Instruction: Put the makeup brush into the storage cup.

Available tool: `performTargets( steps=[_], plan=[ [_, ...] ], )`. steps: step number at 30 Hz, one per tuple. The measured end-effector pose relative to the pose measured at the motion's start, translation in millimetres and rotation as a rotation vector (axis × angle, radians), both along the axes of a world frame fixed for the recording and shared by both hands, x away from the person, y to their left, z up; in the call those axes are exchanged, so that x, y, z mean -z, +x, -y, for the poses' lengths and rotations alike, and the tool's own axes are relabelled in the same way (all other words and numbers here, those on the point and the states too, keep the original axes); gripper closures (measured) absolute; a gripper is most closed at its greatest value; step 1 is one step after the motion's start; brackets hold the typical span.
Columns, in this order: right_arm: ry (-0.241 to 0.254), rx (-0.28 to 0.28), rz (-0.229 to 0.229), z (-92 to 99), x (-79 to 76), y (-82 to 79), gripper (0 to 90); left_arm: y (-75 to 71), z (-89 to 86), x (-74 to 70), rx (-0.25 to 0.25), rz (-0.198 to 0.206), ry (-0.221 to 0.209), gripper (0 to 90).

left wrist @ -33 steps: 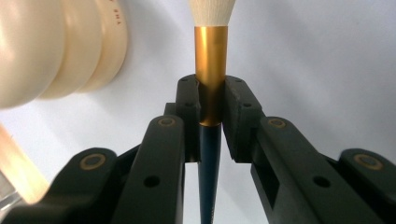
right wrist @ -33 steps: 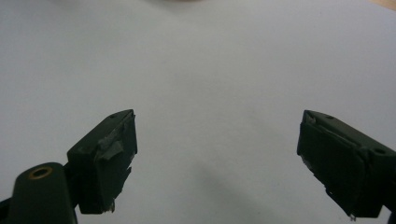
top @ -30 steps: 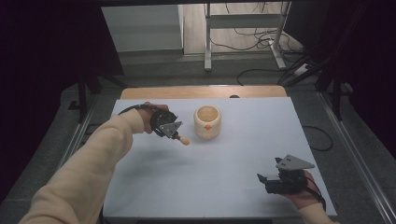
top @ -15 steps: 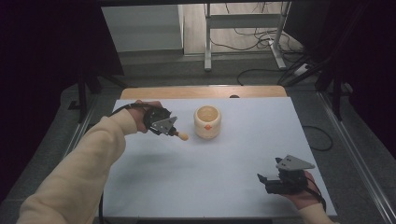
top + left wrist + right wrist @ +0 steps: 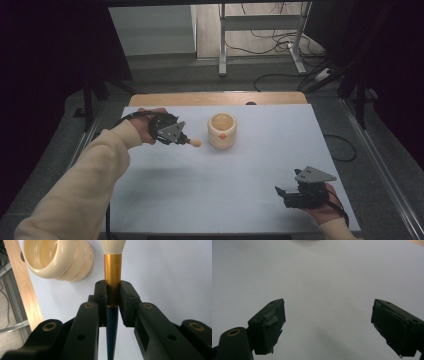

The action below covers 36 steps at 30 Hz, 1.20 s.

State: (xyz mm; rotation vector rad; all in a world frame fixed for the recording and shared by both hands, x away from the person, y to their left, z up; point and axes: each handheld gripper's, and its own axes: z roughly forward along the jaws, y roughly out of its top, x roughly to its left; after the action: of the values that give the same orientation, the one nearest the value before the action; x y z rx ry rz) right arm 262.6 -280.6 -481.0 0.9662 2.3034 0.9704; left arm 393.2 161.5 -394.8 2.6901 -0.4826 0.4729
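Brush [image 5: 113, 272] is clamped in the left gripper [image 5: 186, 141]: both pads press on the gold ferrule, the dark handle runs back between the jaws, and the pale bristle head projects ahead of the fingertips. In the high view the bristle tip lies just short of the cream ridged cup [image 5: 222, 130], clear of the white table [image 5: 240, 185]; in the left gripper view that cup sits ahead and to the left of the jaws, mouth visible and apparently holding nothing. Right gripper [image 5: 328, 327] rests near the table's near edge, well apart from cup and brush, jaws spread wide with nothing between them.

Assessment: pick-up is done and the grip looks secure. Outstanding, by my reading, is carrying the brush over the cup's rim, lowering it in, and releasing. Right gripper has no part at present.
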Motion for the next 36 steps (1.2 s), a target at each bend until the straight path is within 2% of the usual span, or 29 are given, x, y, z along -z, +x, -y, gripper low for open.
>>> performTargets(
  steps=[8,15,27,30,33,35,36],
  plan=[
    [0.001,0.007,0.002,1.2,-0.9,-0.1,12.7,-3.1,-4.9,-3.3,-0.076,0.020,-0.085,78.6],
    [-0.004,0.002,0.000,-0.2,-0.4,-0.1,12.6,-7.0,-8.1,-2.2,-0.092,0.024,-0.105,78.6],
    [-0.004,0.005,-0.001,0.1,0.1,0.2,12.6,-17.3,-10.9,4.5,-0.158,0.022,-0.131,78.6],
    [-0.006,0.002,-0.003,-0.5,0.3,0.0,12.6,-19.2,-12.9,4.2,-0.184,0.020,-0.162,78.6],
    [-0.005,0.003,-0.004,-0.4,0.2,0.0,12.6,-20.3,-13.5,4.5,-0.199,0.018,-0.172,78.6],
    [-0.004,0.003,-0.003,-0.3,0.2,0.1,12.6,-20.7,-14.1,4.2,-0.224,0.025,-0.182,78.6],
    [-0.005,0.003,-0.004,-0.3,0.3,0.1,12.6,-21.1,-14.9,3.8,-0.242,0.024,-0.203,78.6]
  ],
)
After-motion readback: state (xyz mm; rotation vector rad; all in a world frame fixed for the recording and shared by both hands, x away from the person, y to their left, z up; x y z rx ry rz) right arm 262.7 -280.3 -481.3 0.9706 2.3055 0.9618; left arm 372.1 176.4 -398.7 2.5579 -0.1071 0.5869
